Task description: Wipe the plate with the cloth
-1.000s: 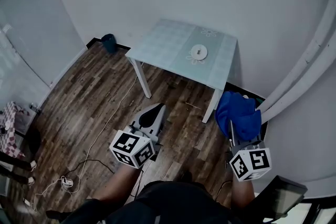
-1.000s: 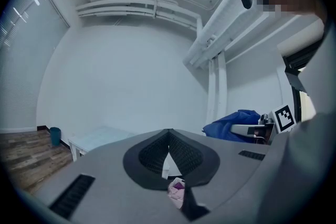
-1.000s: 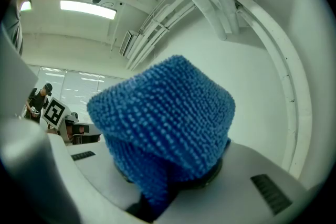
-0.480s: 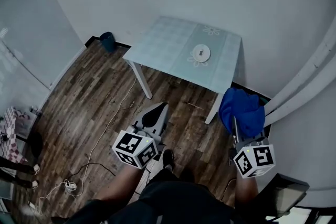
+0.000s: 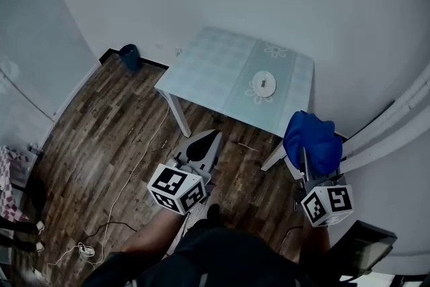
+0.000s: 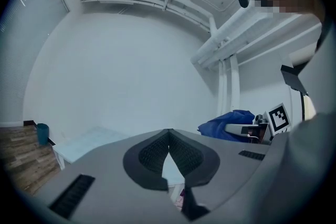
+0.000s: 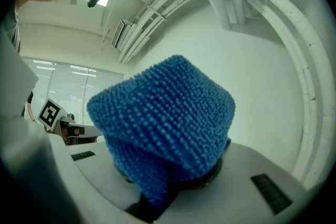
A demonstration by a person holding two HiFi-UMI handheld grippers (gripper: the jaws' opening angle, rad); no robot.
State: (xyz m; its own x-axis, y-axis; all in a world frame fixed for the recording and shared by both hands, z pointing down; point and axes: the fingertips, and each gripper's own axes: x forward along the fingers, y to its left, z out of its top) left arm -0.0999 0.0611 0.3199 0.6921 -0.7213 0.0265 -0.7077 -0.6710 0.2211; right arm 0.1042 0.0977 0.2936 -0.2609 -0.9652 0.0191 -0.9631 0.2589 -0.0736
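Note:
A small white plate (image 5: 264, 83) sits on the pale green table (image 5: 215, 67), toward its right end. The blue cloth (image 5: 312, 139) hangs bunched from my right gripper (image 5: 304, 156), which is shut on it, short of the table's near right corner. In the right gripper view the blue cloth (image 7: 163, 123) fills the space over the jaws. My left gripper (image 5: 203, 146) is shut and holds nothing, above the wooden floor in front of the table. Its black pads (image 6: 152, 153) meet at the tips in the left gripper view, where the table (image 6: 89, 142) shows low at the left.
A dark blue bin (image 5: 127, 56) stands by the wall left of the table. A white cable (image 5: 127, 178) and a plug adapter (image 5: 84, 249) lie on the wooden floor at the left. White pipes (image 5: 396, 124) run along the wall at the right. The person's legs are at the bottom.
Both grippers have moved forward toward the table, the cloth still in the right one. The table and plate now appear nearer to the grippers.

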